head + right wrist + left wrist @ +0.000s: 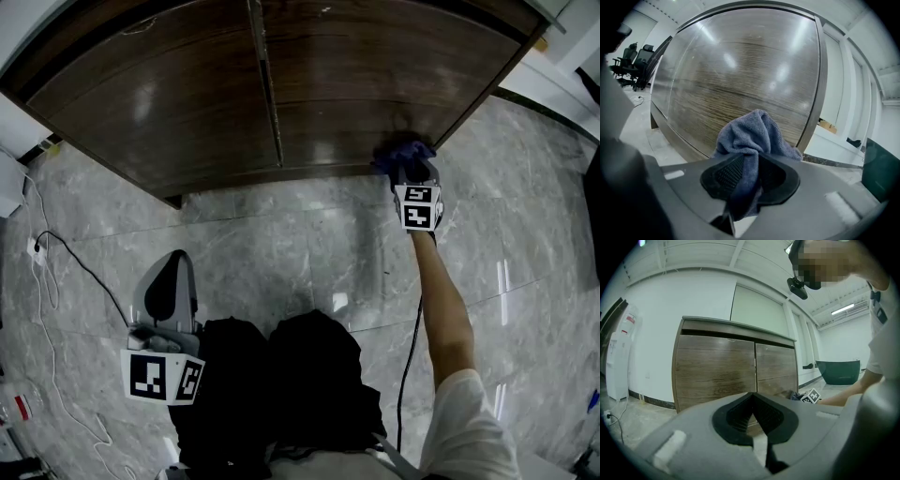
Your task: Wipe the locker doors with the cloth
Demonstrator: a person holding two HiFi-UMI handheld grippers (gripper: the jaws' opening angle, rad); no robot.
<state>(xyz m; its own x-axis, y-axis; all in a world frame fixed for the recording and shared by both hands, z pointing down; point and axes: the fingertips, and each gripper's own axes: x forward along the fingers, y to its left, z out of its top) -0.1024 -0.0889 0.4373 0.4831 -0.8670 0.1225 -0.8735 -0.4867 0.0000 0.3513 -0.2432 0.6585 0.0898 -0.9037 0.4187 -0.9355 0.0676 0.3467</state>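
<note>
Idle at seven o'clock, the left gripper (172,272) has its jaws together on nothing, while the right gripper (409,167), clamping the blue cloth (398,150) at one o'clock on the right locker door (375,84)'s bottom corner, should press flat and overlap strokes.

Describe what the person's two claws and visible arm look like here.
The left claw and right claw both have smooth light grey bodies with black ribbed pads. Each carries a white cube printed with black square markers: the left cube and the right cube. A thin black cable hangs beside the right arm, which wears a white short sleeve.
</note>
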